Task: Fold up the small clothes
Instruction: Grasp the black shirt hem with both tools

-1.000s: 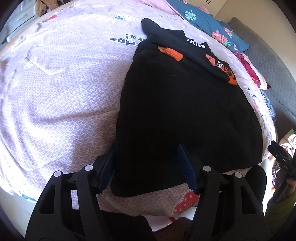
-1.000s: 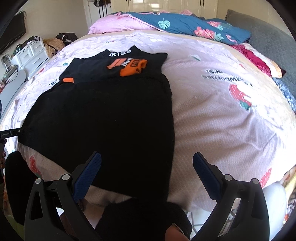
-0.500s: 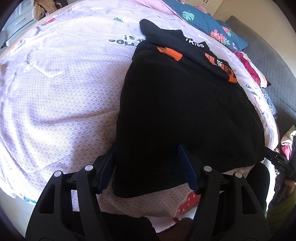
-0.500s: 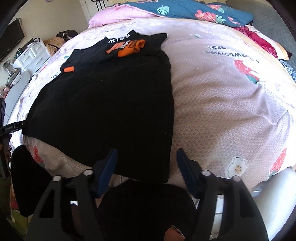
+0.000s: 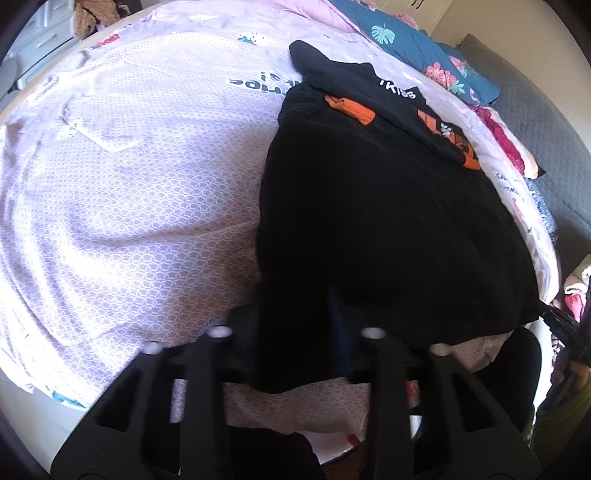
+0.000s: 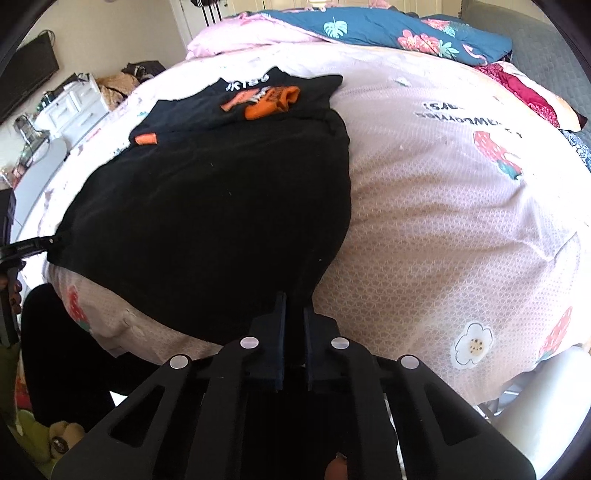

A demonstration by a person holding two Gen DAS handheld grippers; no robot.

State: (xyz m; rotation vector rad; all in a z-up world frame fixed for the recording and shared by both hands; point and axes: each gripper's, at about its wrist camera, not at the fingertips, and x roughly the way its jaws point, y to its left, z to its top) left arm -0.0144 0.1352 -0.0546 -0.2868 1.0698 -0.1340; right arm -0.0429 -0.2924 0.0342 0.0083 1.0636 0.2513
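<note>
Two grippers on near hem of black garment

Both grippers sit at the near edge of the bed. Right gripper (image 6: 293,325): blue pads pressed nearly together, pinching the near right corner of the black garment (image 6: 221,206); cloth runs down between the pads. Left gripper (image 5: 295,325): fingers straddle the garment's near left corner, cloth drapes over and between them; left pad mostly hidden, view blurred, cannot tell if it is clamped or loose. In the right wrist view the left gripper's tip (image 6: 33,245) touches the garment's far left corner.

Garment lies spread flat on the pink patterned bedsheet (image 6: 461,221), near hem hanging slightly over the bed edge. At its far end, a folded black piece with orange print (image 6: 266,101) and white lettering lies on top; small orange tab (image 6: 146,139) beside it.

Farther back: blue floral duvet (image 6: 388,33), pink pillow (image 6: 236,40), grey headboard (image 5: 535,122), white drawers (image 6: 70,107) off left.
</note>
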